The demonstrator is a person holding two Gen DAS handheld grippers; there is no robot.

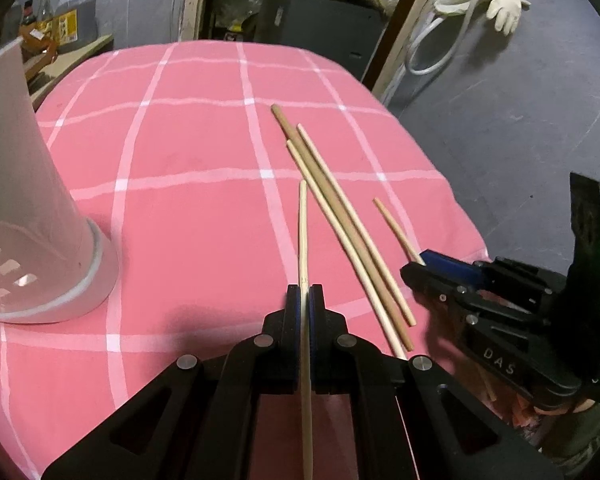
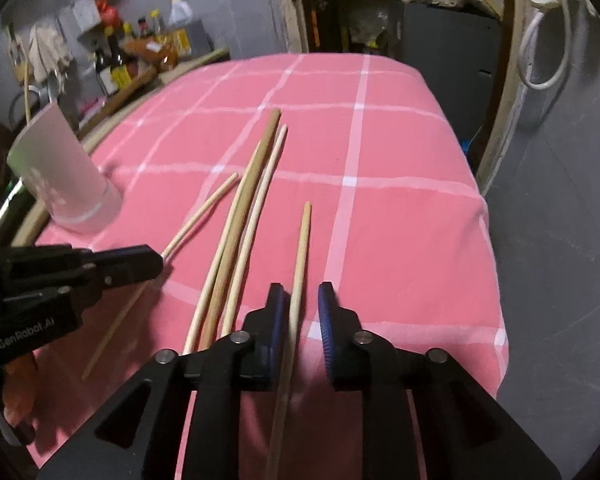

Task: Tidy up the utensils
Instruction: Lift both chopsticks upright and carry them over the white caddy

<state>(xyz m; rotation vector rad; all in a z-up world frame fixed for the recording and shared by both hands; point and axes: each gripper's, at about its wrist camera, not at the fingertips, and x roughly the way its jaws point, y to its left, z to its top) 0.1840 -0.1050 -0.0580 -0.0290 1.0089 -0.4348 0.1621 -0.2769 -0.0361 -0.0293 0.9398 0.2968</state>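
Several wooden chopsticks lie on the pink checked tablecloth [image 1: 188, 220]. My left gripper [image 1: 305, 300] is shut on a pale chopstick [image 1: 302, 232] that points forward; it also shows in the right wrist view [image 2: 204, 212]. My right gripper [image 2: 304, 304] is open, its jaws on either side of a single chopstick [image 2: 300, 264] that lies on the cloth; this chopstick also shows in the left wrist view [image 1: 396, 228]. A bundle of three chopsticks [image 1: 340, 216] lies between the two grippers. The white perforated utensil holder [image 1: 32, 216] stands at the left.
The table's right edge [image 2: 492, 248] drops to a grey floor. Bottles [image 2: 116, 64] and clutter stand on a shelf beyond the far left. A wooden frame [image 2: 500, 120] and a white cable [image 2: 540, 52] are at the right.
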